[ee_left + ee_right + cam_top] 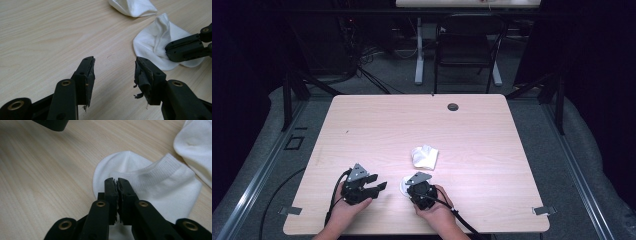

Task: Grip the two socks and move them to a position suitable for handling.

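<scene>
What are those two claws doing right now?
Left gripper: open, holding nothing.
Right gripper: shut over a white sock; grip cannot be told.

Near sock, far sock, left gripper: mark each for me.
near sock [172, 195]: right gripper view, ribbed cuff.
far sock [424, 157]: high view, middle of the bundle.
left gripper [115, 75]: left gripper view, gap midway between its open fingers.

left gripper [379, 183]: black, brass screws | right gripper [408, 190]: grey plate | pads seemingly frayed

A pale wood-grain counter [362, 130] carries two white socks (near its front middle), one flat [150, 182], one crumpled [424, 157] just beyond
</scene>
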Motion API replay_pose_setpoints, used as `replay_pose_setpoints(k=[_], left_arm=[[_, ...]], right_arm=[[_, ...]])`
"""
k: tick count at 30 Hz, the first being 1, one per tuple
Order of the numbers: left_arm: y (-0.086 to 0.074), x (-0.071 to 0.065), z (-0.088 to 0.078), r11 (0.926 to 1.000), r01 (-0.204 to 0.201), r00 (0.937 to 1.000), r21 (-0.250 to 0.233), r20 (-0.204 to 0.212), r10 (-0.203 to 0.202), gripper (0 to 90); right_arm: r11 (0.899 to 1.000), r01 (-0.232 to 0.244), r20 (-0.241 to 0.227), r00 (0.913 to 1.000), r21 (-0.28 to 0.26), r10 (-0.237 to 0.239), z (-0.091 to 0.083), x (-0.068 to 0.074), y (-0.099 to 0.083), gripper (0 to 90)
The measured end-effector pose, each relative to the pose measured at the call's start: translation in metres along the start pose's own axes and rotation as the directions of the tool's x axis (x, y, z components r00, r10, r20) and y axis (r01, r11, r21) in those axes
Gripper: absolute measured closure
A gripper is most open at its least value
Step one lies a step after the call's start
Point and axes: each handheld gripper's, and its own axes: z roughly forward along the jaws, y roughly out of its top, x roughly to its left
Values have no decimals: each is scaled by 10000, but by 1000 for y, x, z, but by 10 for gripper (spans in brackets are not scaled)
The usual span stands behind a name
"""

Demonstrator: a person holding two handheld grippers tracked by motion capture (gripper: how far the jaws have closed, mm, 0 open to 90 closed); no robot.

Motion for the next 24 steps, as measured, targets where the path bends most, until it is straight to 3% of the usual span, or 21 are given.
replay_pose_setpoints(k=[6, 13, 18, 24], left_arm=[[0, 0, 1, 10000, 4, 10000, 12, -6, -4, 502], [0, -2, 1, 10000, -22, 10000, -2, 35, 22, 502], [0, -5, 4, 9999, -90, 9999, 75, 96, 89, 504], [1, -15, 11, 9998, -155, 9995, 141, 271, 151, 527]], right_arm=[[9990, -450, -395, 9982, -17, 449, -4, 0, 1, 890], [9974, -542, -674, 9964, -477, 509, -15, 3, 2, 892], [9913, -1021, -961, 9909, -836, 939, -22, 2, 3, 892], [9866, -1085, -964, 9906, -1218, 971, -33, -2, 4, 892]])
